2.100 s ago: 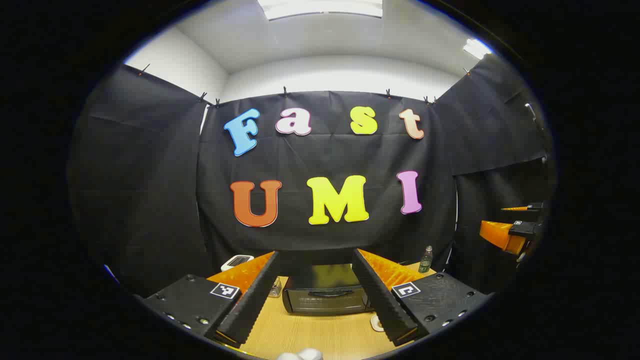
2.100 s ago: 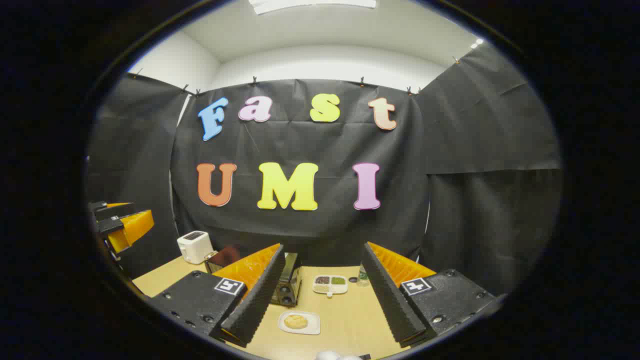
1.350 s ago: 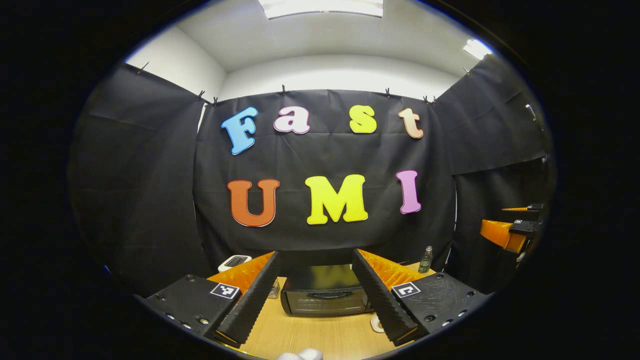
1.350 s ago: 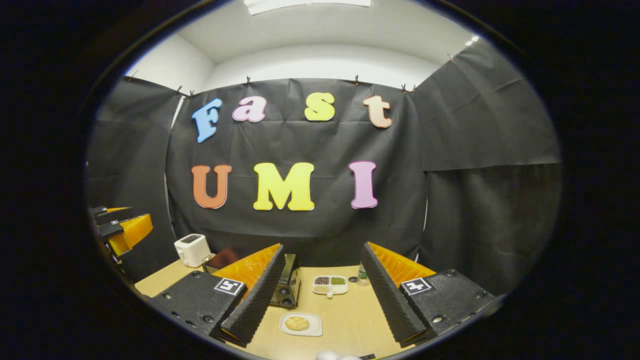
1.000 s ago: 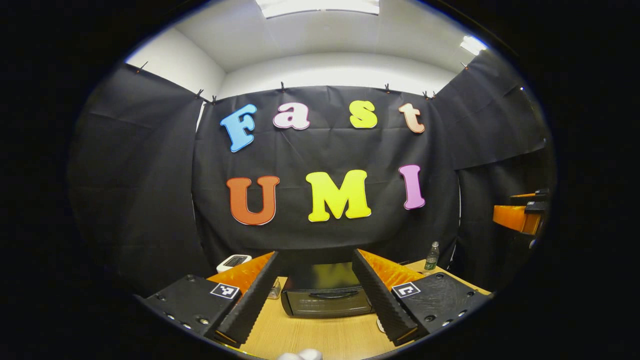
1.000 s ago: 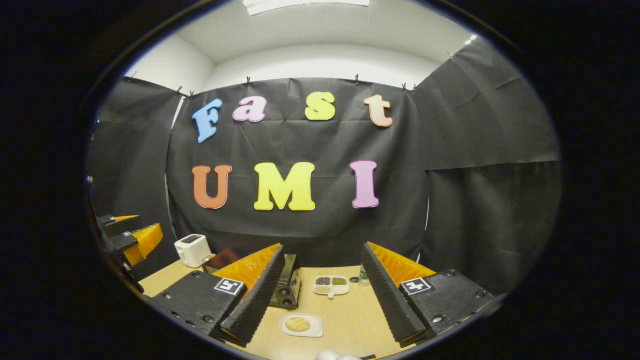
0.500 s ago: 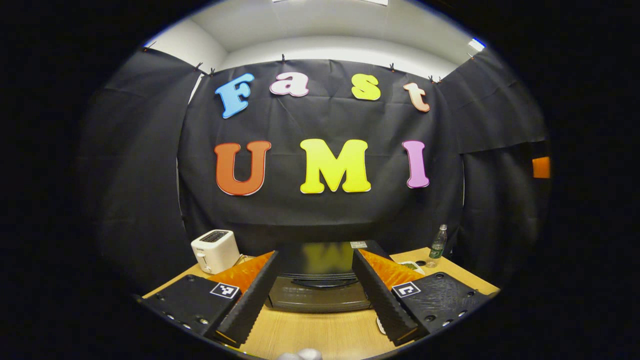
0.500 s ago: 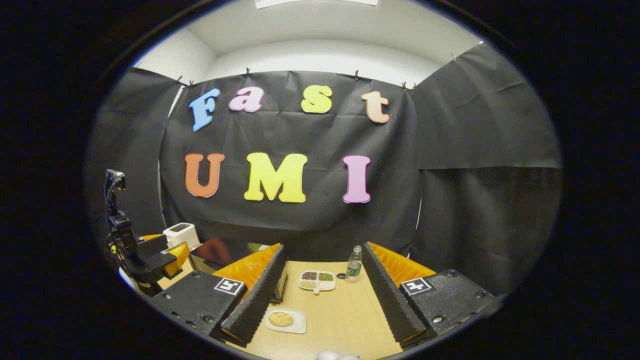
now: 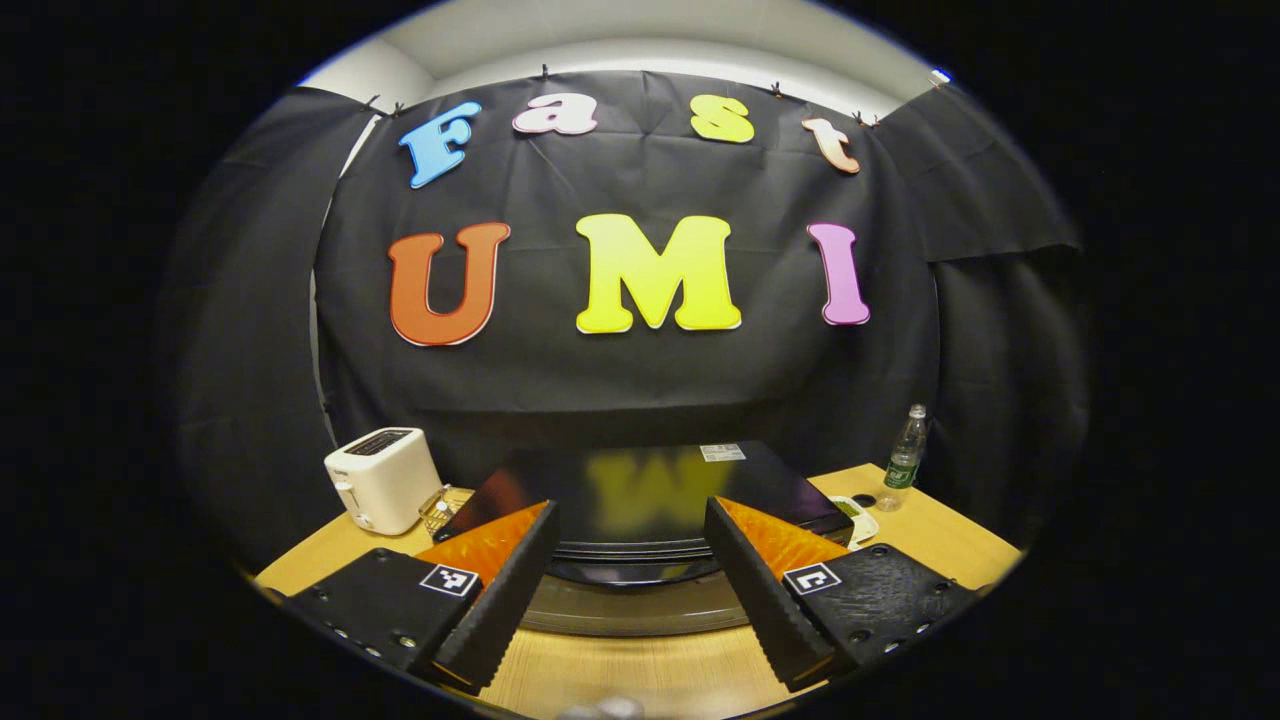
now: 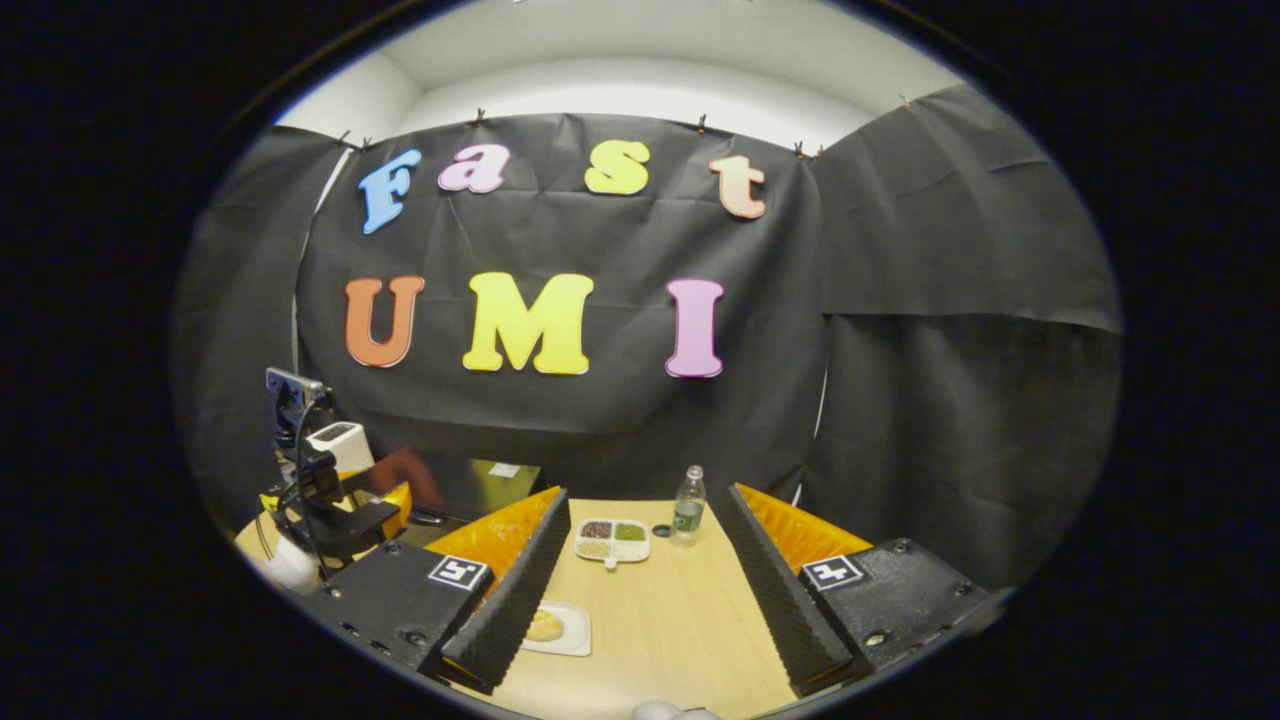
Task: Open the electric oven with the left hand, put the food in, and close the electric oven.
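The glossy black box-shaped electric oven (image 9: 650, 490) sits at the back of the light wood-grain table (image 9: 650, 675), door shut from what I can see, w/ a dark curved bar handle (image 9: 640, 572) low on its front. The left gripper (image 9: 630, 590) is right in front of that handle, fingers spread wide, nothing between them. To do this step well I'd say: drop the fingers so the bar sits between them, close firmly, then pull out & down along the door's hinge arc, not straight back, or the oven may slide. Right of the oven the golden round bun on a white rectangular plate (image 10: 550, 628) waits; the right gripper (image 10: 640, 600) hangs above the table near it, spread, empty. Further right: compartment tray (image 10: 612, 538) & clear plastic bottle (image 10: 687, 506). Left of the oven, a white toaster (image 9: 380, 478).
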